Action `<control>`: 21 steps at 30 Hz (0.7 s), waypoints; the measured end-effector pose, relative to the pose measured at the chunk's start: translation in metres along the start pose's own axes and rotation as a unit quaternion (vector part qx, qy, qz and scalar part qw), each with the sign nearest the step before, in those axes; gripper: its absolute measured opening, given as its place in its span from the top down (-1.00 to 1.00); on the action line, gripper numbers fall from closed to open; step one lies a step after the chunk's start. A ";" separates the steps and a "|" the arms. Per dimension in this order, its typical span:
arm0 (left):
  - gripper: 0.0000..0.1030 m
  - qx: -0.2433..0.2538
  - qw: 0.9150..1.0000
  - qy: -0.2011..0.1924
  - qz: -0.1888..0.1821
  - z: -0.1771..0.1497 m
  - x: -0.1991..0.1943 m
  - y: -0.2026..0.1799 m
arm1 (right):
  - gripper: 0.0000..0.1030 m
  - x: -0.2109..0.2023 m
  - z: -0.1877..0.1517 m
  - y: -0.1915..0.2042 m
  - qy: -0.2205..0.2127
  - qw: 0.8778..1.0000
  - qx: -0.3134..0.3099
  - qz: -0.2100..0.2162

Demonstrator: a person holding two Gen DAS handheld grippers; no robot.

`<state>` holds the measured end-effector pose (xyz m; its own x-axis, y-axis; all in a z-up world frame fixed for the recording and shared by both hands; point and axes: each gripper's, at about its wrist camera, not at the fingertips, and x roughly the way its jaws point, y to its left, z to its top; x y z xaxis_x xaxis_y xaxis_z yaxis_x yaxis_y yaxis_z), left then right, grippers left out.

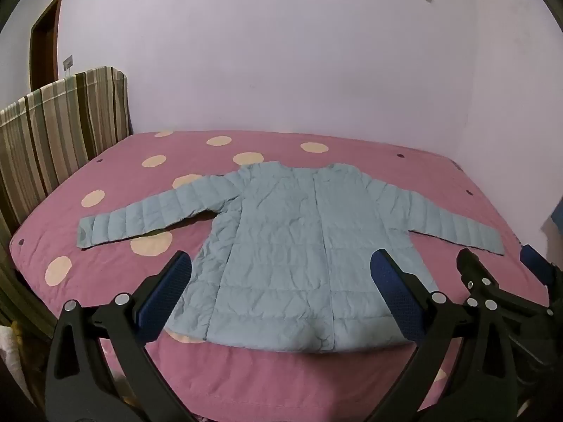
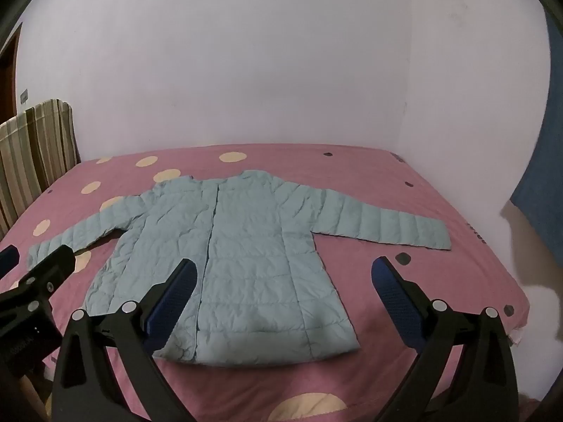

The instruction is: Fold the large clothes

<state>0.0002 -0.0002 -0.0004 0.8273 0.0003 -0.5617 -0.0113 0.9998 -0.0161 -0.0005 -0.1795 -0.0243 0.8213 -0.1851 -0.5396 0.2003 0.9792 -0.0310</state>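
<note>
A pale blue quilted jacket [image 1: 281,246] lies flat on the pink bed, front up, hem toward me, both sleeves spread out sideways. In the right wrist view the same jacket [image 2: 239,263] fills the middle of the bed. My left gripper [image 1: 281,267] hovers above the hem, open wide, nothing between its blue pads. My right gripper [image 2: 281,274] hangs over the jacket's lower right part, open and empty too. The right gripper [image 1: 492,263] also shows at the right edge of the left wrist view, and the left gripper [image 2: 35,263] at the left edge of the right wrist view.
The pink bedspread [image 1: 316,379] with cream dots covers the whole bed. A striped headboard [image 1: 59,133] stands at the left. White walls close off the far side and the right. A blue cloth [image 2: 542,183] hangs at the right, and a brown door [image 1: 45,38] sits far left.
</note>
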 end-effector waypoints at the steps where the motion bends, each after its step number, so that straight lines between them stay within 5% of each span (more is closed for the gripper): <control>1: -0.96 -0.001 1.000 -0.004 -0.001 0.000 -0.001 0.000 | -0.92 0.000 0.000 0.000 0.000 1.000 0.000 -0.001; 21: -0.96 -0.005 1.000 0.006 0.000 -0.006 0.004 0.007 | -0.92 -0.001 0.001 0.003 0.006 1.000 0.001 0.002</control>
<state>-0.0001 0.0064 -0.0080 0.8202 -0.0010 -0.5720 -0.0163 0.9996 -0.0251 -0.0003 -0.1759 -0.0228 0.8159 -0.1795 -0.5496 0.1973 0.9800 -0.0272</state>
